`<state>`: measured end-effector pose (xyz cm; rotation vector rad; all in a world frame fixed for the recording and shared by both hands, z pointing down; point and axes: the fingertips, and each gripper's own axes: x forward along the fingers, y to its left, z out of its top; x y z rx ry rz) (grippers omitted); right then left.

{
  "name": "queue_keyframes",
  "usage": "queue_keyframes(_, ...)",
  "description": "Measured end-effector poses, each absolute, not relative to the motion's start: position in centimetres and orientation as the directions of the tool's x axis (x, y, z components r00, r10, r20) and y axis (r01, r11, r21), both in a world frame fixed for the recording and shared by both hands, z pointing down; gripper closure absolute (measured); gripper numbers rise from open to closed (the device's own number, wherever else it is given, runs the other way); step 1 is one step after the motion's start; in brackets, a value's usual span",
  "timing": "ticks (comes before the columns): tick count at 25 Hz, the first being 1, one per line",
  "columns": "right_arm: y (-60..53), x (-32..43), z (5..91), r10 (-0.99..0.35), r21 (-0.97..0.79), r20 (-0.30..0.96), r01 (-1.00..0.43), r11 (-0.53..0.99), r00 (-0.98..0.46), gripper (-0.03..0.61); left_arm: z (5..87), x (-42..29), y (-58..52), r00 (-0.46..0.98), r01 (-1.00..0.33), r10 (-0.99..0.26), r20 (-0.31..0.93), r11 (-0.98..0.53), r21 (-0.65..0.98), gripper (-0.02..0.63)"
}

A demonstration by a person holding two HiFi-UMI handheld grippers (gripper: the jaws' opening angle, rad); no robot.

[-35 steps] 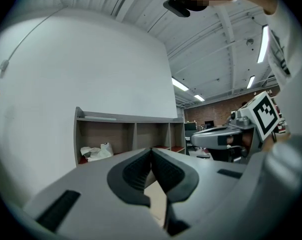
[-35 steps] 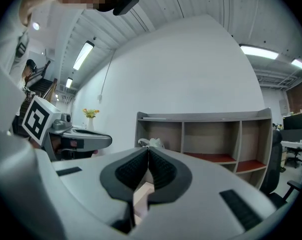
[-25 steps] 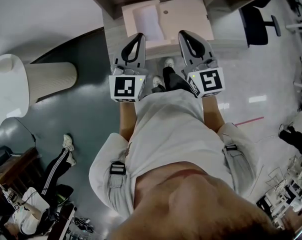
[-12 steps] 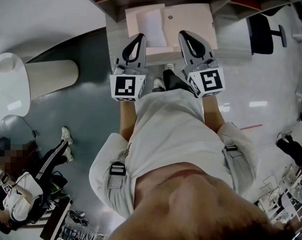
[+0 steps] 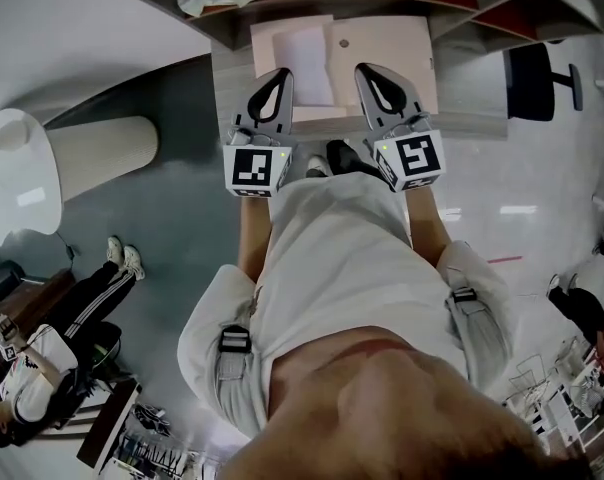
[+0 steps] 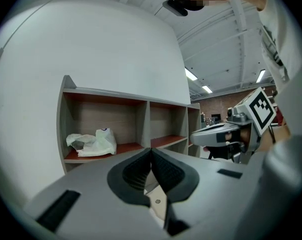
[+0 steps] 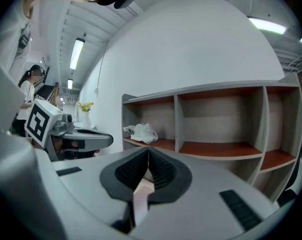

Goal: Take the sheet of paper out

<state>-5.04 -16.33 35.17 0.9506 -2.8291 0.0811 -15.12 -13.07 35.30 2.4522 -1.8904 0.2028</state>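
both your left gripper (image 5: pixel 281 72) and right gripper (image 5: pixel 363 69) hang pressed shut above the pink folder (image 5: pixel 387 53) and white sheet (image 5: pixel 309 53) on the grey table (image 5: pixel 231 80), shelf unit (image 6: pixel 143 121) ahead, crumpled bag (image 6: pixel 93 143) ahead-left.

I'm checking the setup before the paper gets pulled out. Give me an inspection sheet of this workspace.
Surface: grey table, set against an open shelf unit.
Job's things: white sheet of paper lies on the left part of a pink folder; whether it is tucked in, cannot tell.
Clutter: white plastic bag in the left shelf compartment.
Grippers: left gripper and right gripper are side by side over the folder's near edge, jaws together, nothing held.
Cables: nothing seen.
Surroundings: black chair at right, ribbed beige cylinder at left, seated person at lower left.
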Motion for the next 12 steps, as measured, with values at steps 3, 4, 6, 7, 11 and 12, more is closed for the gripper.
queue_keyframes(3, -17.7, -5.0, 36.4, -0.577, -0.018, 0.191, -0.59, 0.807, -0.794, 0.558, 36.3, -15.3, -14.2, 0.231, -0.97, -0.962, 0.147, -0.24, -0.046, 0.592)
queue_keyframes(4, -18.1, -5.1, 36.9, -0.569, -0.024, 0.201, -0.585, 0.811, -0.797, 0.558, 36.7, -15.4, -14.6, 0.225, -0.971, -0.962, 0.154, -0.234, -0.044, 0.591)
queue_keyframes(6, -18.7, -5.2, 38.1, -0.554, -0.038, 0.222, -0.575, 0.817, -0.802, 0.557, 37.5, -15.4, -15.1, 0.219, -0.973, -0.961, 0.17, -0.229, -0.042, 0.592)
queue_keyframes(7, -19.1, -5.2, 38.8, -0.548, -0.046, 0.233, -0.572, 0.819, -0.804, 0.557, 38.0, -15.3, -15.4, 0.218, -0.973, -0.959, 0.18, -0.229, -0.042, 0.592)
queue_keyframes(11, -20.3, -5.2, 41.9, -0.519, -0.081, 0.289, -0.561, 0.824, -0.804, 0.557, 40.2, -14.9, -16.2, 0.215, -0.972, -0.95, 0.227, -0.23, -0.039, 0.592)
queue_keyframes(12, -20.7, -5.2, 42.6, -0.512, -0.09, 0.302, -0.559, 0.824, -0.804, 0.557, 40.7, -14.7, -16.4, 0.216, -0.972, -0.947, 0.238, -0.231, -0.04, 0.592)
